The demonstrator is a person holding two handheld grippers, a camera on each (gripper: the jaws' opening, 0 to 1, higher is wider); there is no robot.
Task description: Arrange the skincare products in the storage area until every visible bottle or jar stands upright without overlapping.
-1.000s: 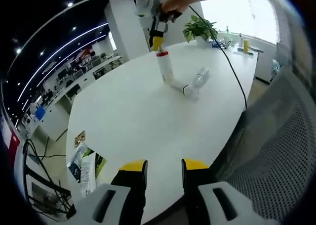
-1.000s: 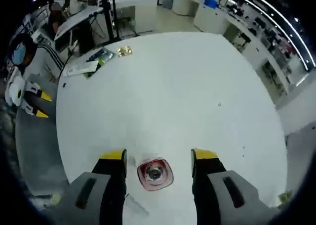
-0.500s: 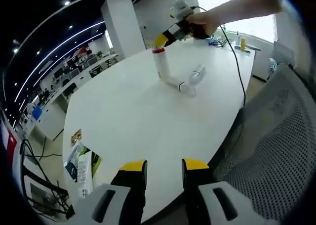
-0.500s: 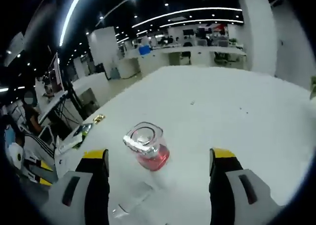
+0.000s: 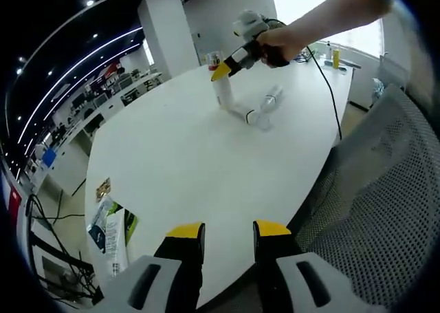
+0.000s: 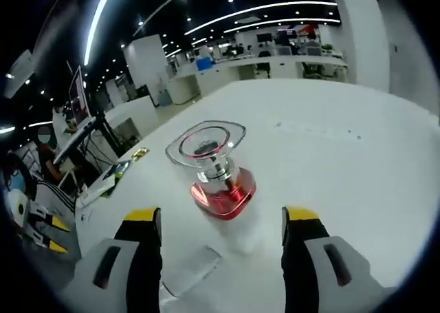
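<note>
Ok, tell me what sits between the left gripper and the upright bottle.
Bare white table in the left gripper view; nothing lies between the left gripper and the upright bottle.

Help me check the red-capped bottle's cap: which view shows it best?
The right gripper view: the bottle stands upright between the open right gripper, its clear top and red collar close and sharp. The left gripper view shows the bottle far off and small, partly behind that gripper.

Upright bottle (image 5: 219, 86) on table (image 5: 179, 162), fallen bottle (image 5: 263, 108) just beside it, leaflets (image 5: 113, 223) near the table's edge
</note>
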